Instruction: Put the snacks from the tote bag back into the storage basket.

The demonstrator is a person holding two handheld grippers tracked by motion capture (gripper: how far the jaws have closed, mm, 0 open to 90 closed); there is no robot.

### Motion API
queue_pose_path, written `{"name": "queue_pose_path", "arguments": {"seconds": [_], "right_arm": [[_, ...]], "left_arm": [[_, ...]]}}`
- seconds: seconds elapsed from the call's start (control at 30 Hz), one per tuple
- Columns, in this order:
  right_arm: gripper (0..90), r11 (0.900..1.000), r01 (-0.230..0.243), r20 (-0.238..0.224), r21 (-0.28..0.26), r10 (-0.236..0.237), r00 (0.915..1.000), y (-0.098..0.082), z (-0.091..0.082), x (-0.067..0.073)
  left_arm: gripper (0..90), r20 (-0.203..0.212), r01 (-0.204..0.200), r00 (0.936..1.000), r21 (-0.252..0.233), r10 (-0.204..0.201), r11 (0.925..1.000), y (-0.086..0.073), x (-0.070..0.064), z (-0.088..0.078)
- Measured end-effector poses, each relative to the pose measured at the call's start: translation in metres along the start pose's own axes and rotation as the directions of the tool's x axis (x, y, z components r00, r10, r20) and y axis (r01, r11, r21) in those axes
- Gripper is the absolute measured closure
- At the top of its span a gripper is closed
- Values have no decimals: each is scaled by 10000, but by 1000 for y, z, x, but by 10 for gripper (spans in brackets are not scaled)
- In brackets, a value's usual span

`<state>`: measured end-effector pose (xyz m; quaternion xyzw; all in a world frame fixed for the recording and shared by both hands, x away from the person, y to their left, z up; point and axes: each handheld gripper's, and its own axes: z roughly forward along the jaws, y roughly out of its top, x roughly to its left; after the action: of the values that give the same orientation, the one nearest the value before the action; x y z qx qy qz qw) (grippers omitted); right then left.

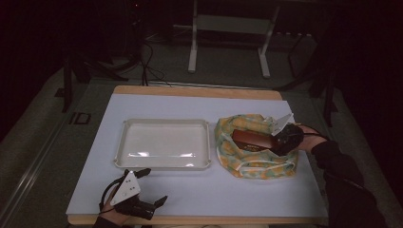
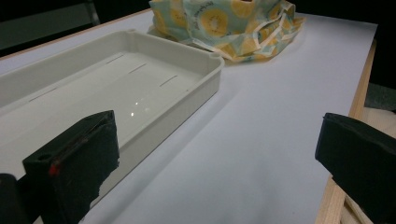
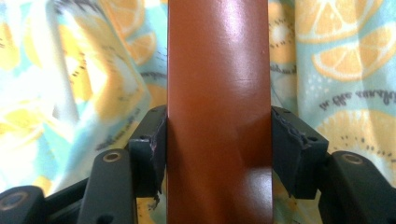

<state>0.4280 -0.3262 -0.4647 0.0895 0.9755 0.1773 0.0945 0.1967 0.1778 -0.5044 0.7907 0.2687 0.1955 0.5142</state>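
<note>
right claw (image 3: 218, 144) clamps brown box (image 3: 219, 93) – (in bag (image 1: 256, 145))

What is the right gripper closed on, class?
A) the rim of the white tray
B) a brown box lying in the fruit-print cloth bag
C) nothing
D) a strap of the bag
B: in the right gripper view the right gripper has both pads pressed against the sides of the brown box, with the fruit-print cloth bag behind it; the white tray sits apart.
</note>
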Motion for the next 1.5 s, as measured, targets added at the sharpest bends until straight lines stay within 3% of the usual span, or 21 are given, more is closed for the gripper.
{"name": "queue_pose_path", "arguments": {"seconds": [0.37, 0.97, 1.4, 1.5], "right_arm": [[430, 9992, 173, 257, -364, -163, 9995, 3, -19, -1], [430, 9981, 392, 494, -484, -368, 9981, 11, -46, -2], [431, 9955, 635, 888, -700, -571, 9944, 30, -76, -6], [431, 9928, 867, 977, -827, -785, 9921, 41, -86, -5]], "left_arm": [[0, 12, -42, 10000, 14, 42, 10000, 0, 0, 0], [0, 2, -16, 10000, -43, 16, 10000, 1, -1, 0], [0, 50, -89, 9999, -25, 89, 10000, 1, -1, 0], [0, 42, -72, 10000, -39, 72, 10000, 1, -1, 0]]}}
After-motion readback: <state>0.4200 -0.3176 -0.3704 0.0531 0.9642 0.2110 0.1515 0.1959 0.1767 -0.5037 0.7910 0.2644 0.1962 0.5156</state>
